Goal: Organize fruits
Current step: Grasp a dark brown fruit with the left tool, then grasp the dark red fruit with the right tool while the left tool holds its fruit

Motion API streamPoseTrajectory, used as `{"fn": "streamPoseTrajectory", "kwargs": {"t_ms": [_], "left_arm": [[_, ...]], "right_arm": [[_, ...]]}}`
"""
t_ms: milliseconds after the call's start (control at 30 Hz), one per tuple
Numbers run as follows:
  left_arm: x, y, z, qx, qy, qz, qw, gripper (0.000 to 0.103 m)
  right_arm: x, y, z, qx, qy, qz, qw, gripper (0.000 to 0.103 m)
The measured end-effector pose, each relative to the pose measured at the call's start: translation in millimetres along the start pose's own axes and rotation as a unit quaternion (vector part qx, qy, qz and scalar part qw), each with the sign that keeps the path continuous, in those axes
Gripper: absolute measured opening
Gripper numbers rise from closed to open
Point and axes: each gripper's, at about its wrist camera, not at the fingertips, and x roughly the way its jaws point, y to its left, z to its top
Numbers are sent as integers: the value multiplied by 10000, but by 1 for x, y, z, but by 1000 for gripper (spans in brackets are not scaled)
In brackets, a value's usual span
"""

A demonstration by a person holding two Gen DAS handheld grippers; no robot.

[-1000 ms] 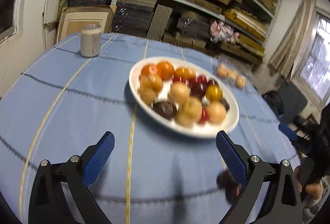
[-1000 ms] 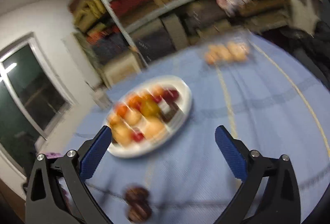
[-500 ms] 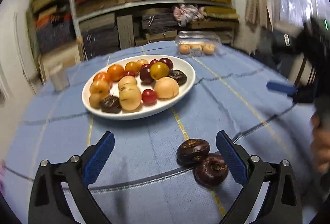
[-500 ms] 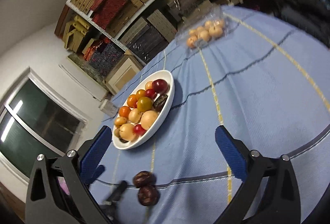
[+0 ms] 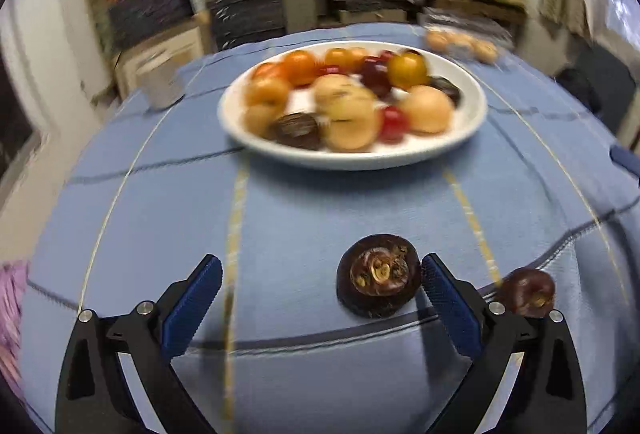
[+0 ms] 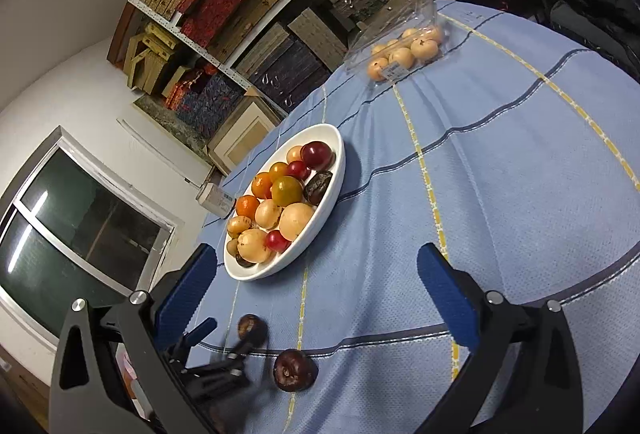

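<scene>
Holding both grippers low over the bench (image 6: 500, 174), you have each pair of fingers spread wide and grasping nothing. Starting at the left of your left wrist view, a pale can (image 5: 162, 88) stands blurred near the far edge of the blue cloth. Further right sits the white plate (image 5: 360, 160), piled with orange, yellow, red and dark fruits. Closer in, your left gripper (image 5: 320, 292) hovers just above the cloth, and a dark brown fruit (image 5: 378, 276) lies between its fingers, right up against the right-hand finger (image 5: 448, 306); whether they touch cannot be told. A second dark fruit (image 5: 526, 292) lies just outside that finger, apart from the first. At the far right edge of the cloth, a clear package of pale orange fruits (image 5: 460, 40) shows only as a blur.

In your right wrist view, the left gripper appears at lower left beside one dark fruit, the other lying nearer. The plate is up and left of centre, and your right gripper (image 6: 316, 284) hangs over bare cloth with its fingers released. The clear package rests at the far right of the bench.
</scene>
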Motion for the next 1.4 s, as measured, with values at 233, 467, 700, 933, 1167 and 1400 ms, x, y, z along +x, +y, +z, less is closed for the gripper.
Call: {"fn": "streamPoseTrajectory", "kwargs": {"t_ms": [233,467,700,933,1167,1400], "left_arm": [[-13,9,-2,-88,-232,-175,9995,99],[-13,-14,-5,405,-234,-114,9988,99],[-7,-15,-1,404,-167,-250,9987,78],[1,-13,0,335,23,-467,9983,67],[8,-1,0,29,197,-895,9958,42],[-10,26,3,-372,-132,-843,9957,42]], "right_arm": [[3,21,-7,-535,51,-56,9985,98],[5,33,-14,-907,24,-197,9957,98],[8,33,-16,-950,92,-219,9952,98],[12,34,-18,-1036,170,-269,9941,98],[21,45,-31,-1499,354,-376,9873,98],[28,73,-78,-2873,660,-655,9533,98]]}}
